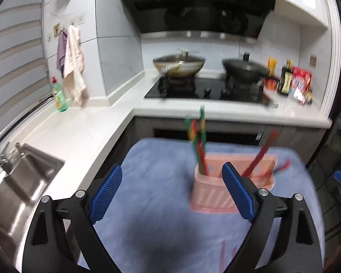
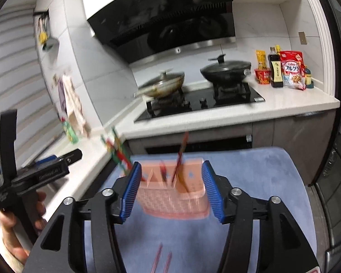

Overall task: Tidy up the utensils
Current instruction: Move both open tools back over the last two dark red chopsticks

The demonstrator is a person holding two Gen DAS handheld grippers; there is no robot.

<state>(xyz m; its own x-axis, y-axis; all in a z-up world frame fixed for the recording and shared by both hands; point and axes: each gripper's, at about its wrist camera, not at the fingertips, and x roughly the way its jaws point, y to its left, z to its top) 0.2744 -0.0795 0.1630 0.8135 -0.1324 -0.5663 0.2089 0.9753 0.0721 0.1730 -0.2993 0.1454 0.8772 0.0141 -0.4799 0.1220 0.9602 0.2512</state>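
Pink slotted holder [image 1: 218, 195] sits on the blue mat [image 1: 152, 173], red and green chopsticks [image 1: 199, 145] standing tilted inside, blurred so no exact count. Two pinkish sticks [image 2: 162, 260] lie on the mat nearer. Left gripper [image 1: 171, 190] jaws wide apart, empty; right gripper [image 2: 170, 191] jaws apart, gripping nothing.

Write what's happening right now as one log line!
left gripper: open, empty | right gripper: open, empty | pink basket: on blue mat, chopsticks inside | pink sticks: lying on mat
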